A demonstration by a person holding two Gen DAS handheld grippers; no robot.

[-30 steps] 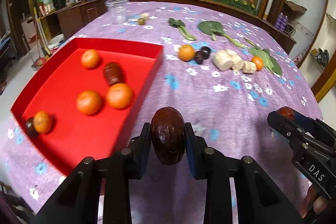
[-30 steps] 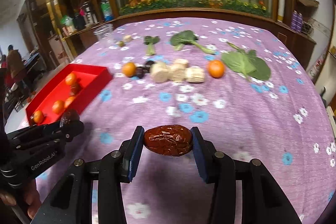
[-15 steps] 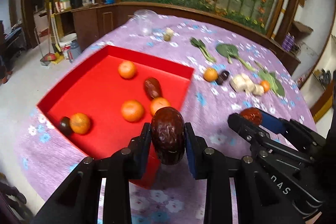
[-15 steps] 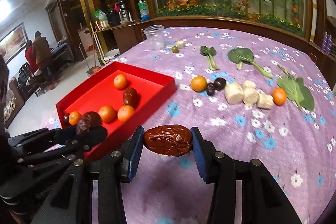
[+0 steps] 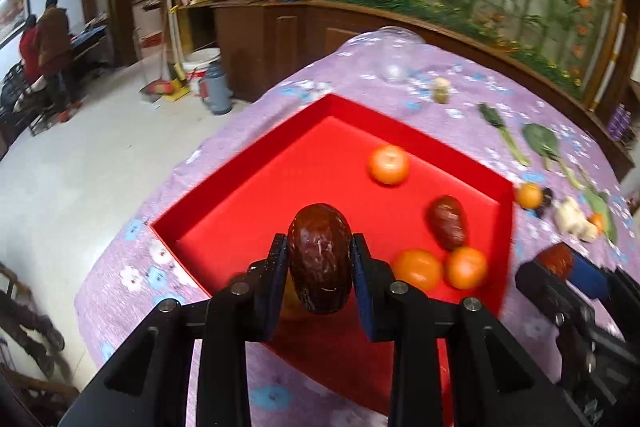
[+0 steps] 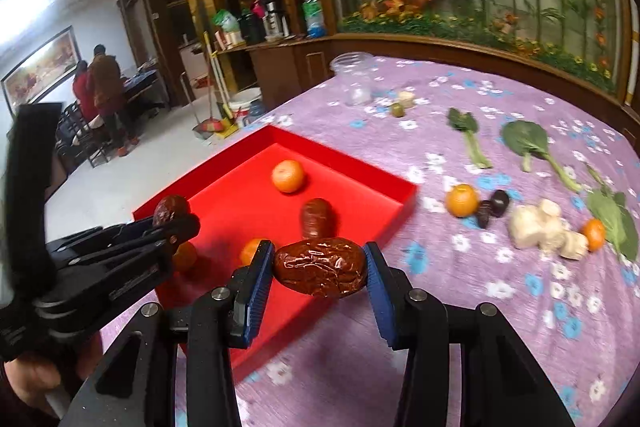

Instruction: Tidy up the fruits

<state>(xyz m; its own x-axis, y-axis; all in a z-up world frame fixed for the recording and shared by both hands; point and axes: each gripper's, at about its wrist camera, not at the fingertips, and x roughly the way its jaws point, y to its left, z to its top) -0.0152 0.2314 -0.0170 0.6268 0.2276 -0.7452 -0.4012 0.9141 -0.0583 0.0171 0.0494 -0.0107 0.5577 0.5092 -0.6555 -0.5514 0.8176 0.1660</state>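
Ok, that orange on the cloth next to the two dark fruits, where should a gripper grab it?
Grip the orange across its round middle, coming from above. Put the pads on its near and far sides, since the dark fruits crowd its right side and would block a finger there.

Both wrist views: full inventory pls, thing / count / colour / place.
tray: 1, red, left part of the table
oranges in tray: at least 3 shown, orange, one far, two near the right wall
date in tray: 1, dark red, beside the two near oranges
tablecloth: 1, purple with flowers, covers the table
oranges on cloth: 2, orange, right of the tray
dark fruits: 2, near black, beside the nearer loose orange
pale chunks: a cluster, cream, mid right
leafy greens: several, green, far right
clear cup: 1, see-through, far edge
left gripper: shut on a date, over the tray
right gripper: shut on a wrinkled date, over the tray's near edge
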